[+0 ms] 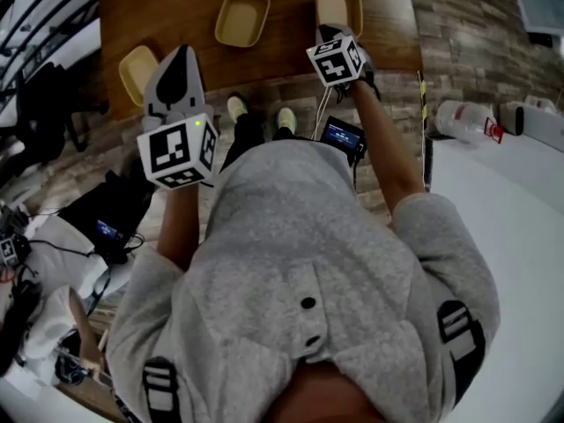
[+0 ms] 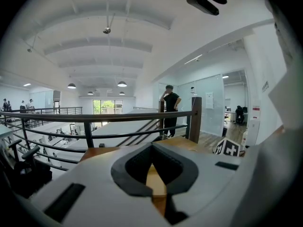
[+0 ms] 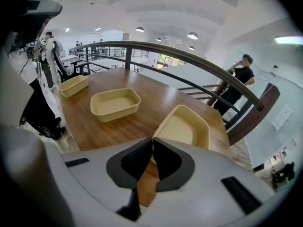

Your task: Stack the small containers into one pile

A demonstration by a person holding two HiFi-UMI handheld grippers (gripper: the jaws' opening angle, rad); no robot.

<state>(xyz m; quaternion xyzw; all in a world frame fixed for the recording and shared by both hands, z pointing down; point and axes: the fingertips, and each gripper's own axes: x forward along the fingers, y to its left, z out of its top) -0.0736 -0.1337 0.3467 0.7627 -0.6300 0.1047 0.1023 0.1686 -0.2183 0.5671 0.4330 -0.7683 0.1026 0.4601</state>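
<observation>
Three tan containers [image 1: 242,18] sit apart on the table [image 1: 189,7], none stacked yet. Left gripper [image 1: 182,53] and right gripper [image 1: 330,32] hover, jaws closed, empty.

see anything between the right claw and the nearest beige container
Nothing visible does: the right claw, shut, points at the shallow beige plastic container just beyond its tips, with only the wooden table between them.

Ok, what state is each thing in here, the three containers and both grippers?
Left container: upright, empty, not stacked.
Middle container: upright, empty, not stacked.
Right container: upright, empty, not stacked.
Left gripper: jaws shut, holding nothing.
Right gripper: jaws shut, holding nothing.
</observation>
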